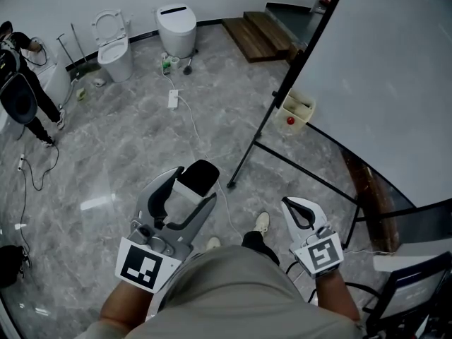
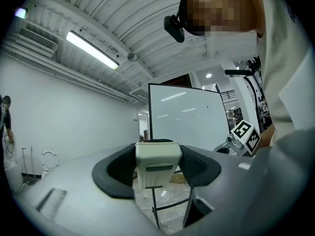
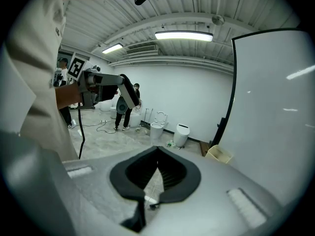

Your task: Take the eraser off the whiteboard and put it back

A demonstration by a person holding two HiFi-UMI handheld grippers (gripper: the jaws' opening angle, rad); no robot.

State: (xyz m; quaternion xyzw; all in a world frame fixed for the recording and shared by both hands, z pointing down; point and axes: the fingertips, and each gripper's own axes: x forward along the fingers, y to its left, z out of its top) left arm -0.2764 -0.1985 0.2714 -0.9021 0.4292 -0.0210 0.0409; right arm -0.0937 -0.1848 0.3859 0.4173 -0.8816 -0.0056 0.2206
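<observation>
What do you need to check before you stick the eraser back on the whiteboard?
1. Eraser gripped: ok. The left gripper is shut on it, with a jaw pressing each side.
2. Right gripper free: ok. It is shut and holds nothing.
3. Whiteboard has room: ok. It stands to the person's right, and the part of its face in view is bare.
4. Eraser close to the whiteboard: not ok. It is held well apart from it.
5. Correct side of the eraser faces the whiteboard: cannot tell.
</observation>
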